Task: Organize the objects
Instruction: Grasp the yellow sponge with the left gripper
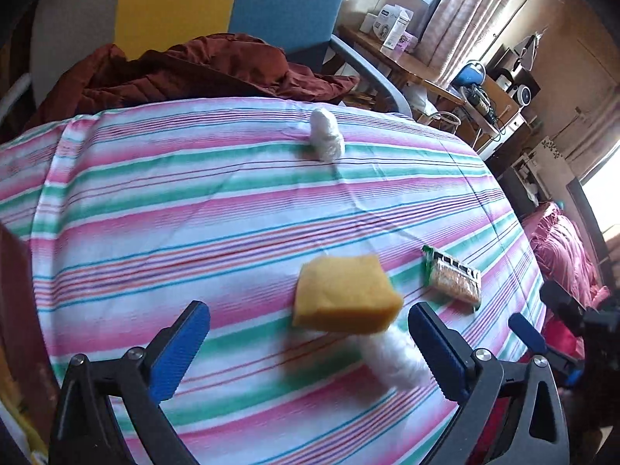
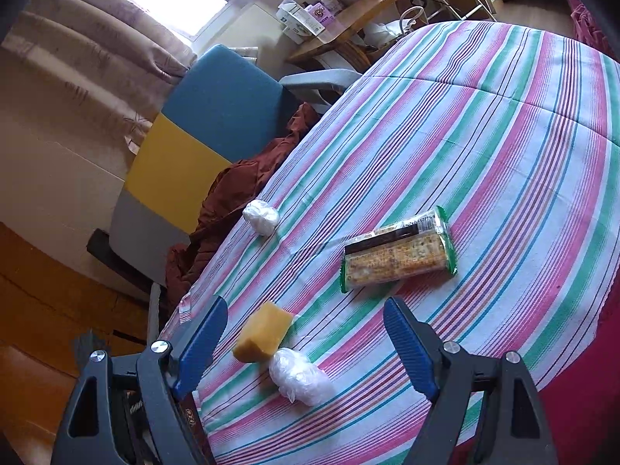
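Approaching with both hand-held grippers, left (image 1: 308, 343) and right (image 2: 306, 339), spread empty; next, closing on the near yellow sponge (image 1: 345, 298).

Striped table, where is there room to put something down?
Bare cloth lies between the far white wad and the yellow sponge. It's crowded where the sponge touches the near white wad, cracker packet close by.

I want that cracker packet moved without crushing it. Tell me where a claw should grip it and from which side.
Grip the cracker packet across its narrow width near the middle, coming straight down from above. It lies flat on the striped cloth, long and thin, with both long edges clear. The right claw is open and nearest.
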{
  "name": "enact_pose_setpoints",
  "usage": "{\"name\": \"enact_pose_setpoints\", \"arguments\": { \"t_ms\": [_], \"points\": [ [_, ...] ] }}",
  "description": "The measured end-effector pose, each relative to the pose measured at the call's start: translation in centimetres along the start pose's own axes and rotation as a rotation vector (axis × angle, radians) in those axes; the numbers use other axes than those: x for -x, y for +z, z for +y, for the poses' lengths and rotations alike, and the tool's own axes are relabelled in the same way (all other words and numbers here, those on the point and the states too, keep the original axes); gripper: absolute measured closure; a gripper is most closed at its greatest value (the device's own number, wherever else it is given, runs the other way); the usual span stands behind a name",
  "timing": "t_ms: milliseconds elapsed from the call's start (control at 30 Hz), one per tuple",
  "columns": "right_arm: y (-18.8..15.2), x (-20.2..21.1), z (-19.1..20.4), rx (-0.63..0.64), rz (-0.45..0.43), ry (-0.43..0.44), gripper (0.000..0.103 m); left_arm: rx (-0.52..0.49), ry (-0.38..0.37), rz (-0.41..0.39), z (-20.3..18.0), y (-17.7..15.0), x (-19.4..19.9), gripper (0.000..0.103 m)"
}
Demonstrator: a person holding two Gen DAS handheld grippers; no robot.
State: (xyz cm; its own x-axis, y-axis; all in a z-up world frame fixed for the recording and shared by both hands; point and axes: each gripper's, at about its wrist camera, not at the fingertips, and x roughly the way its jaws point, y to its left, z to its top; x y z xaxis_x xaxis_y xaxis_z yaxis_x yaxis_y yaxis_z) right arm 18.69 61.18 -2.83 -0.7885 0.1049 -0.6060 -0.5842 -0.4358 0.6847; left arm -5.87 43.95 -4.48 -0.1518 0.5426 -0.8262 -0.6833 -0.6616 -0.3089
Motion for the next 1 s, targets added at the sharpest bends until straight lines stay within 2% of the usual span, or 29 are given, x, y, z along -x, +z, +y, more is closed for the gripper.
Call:
{"name": "enact_pose_setpoints", "arguments": {
  "t_ms": [233,400,433,467,500,533,567,700,800,1000],
  "points": [
    [0.0,-0.2,0.1,0.004,0.018,0.014,0.019,-0.058,0.025,0.056,-2.1,0.6,-3.5,0.000],
    [0.0,-0.3,0.1,0.001,0.021,0.015,0.019,-0.084,0.044,0.069,-2.0,0.3,-5.3,0.002],
    [-0.1,-0.3,0.1,0.001,0.022,0.014,0.019,-0.084,0.030,0.058,-1.7,0.1,-5.2,0.013],
    [-0.1,-0.4,0.1,0.001,0.024,0.012,0.019,-0.080,-0.002,0.053,-1.4,0.0,-5.0,0.028],
    [-0.1,-0.4,0.1,0.002,0.026,0.011,0.019,-0.075,-0.033,0.051,-1.1,-0.2,-4.7,0.032],
    [-0.1,-0.5,0.1,0.003,0.030,0.009,0.019,-0.079,-0.031,0.038,-1.0,-0.3,-4.3,0.034],
    [0.0,-0.6,0.1,0.005,0.033,0.006,0.019,-0.100,0.018,0.010,-0.9,-0.7,-3.7,0.036],
    [-0.1,-0.9,0.3,0.016,0.051,-0.007,0.019,-0.066,0.035,-0.017,1.6,-2.1,-2.1,0.038],
    [-0.2,-1.4,0.6,0.033,0.076,-0.030,0.019,-0.062,0.075,-0.029,3.0,-3.6,-1.2,0.038],
    [-0.4,-3.9,2.7,0.157,0.189,-0.114,0.019,-0.103,0.106,-0.063,3.5,-6.0,-0.8,0.038]
  ]
}}
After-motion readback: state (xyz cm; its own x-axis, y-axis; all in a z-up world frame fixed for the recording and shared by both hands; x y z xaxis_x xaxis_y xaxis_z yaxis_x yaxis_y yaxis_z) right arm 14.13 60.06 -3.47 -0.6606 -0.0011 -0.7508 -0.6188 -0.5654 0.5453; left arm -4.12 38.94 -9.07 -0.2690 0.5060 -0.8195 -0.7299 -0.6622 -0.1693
